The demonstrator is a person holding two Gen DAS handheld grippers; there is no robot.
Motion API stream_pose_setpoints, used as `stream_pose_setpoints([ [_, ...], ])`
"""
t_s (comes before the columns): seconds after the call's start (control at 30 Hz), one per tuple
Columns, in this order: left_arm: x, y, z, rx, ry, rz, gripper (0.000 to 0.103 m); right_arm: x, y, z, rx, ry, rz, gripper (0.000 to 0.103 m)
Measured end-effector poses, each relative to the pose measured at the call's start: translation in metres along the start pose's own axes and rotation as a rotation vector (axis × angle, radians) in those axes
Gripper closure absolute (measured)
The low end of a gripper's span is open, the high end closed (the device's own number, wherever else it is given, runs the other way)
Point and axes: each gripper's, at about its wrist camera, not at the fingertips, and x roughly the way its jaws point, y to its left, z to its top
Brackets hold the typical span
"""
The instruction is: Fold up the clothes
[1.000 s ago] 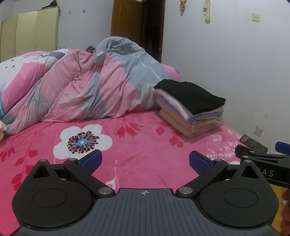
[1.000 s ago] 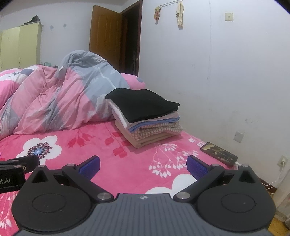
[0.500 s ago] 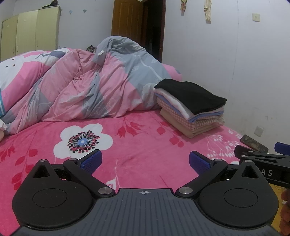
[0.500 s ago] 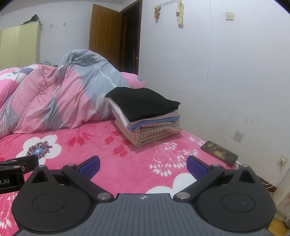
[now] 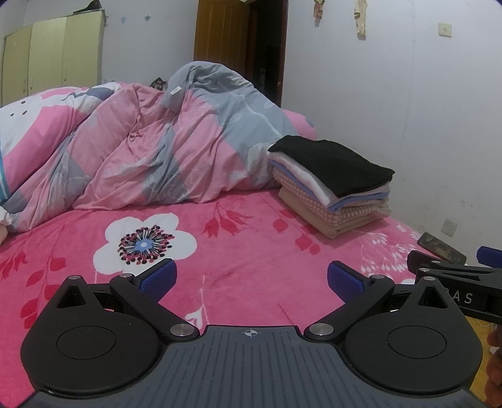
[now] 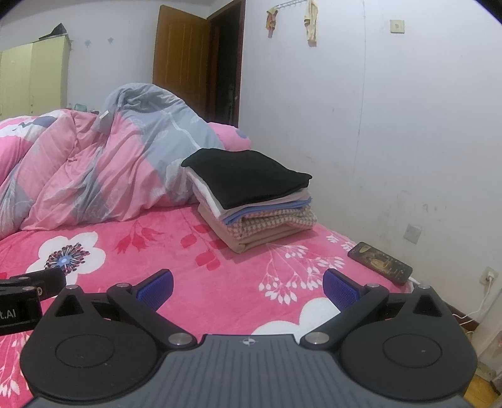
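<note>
Both the left claw [image 5: 249,279] and right claw [image 6: 248,287] hung wide open and empty over the bed [image 5: 244,248], the folded stack [image 6: 251,196] at one o'clock; I judged fetching another garment best, leaving the stack untouched.

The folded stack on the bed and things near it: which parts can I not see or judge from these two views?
- Stack of folded clothes: both views show only its near sides; the black top piece covers the layers, so their count stays uncertain.
- Quilt: it hides the bed behind it, in both views.
- Phone: left view, partly hidden by the right gripper.
- Hanging items on the wall: too small to identify.
</note>
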Motion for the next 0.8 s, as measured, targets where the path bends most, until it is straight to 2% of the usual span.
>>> stream_pose_setpoints([
  [0.8, 0.0020, -0.0025, -0.0010, 0.007, 0.004, 0.001, 0.000, 0.0039, -0.0004, 0.0013, -0.003, 0.006, 0.000, 0.000],
])
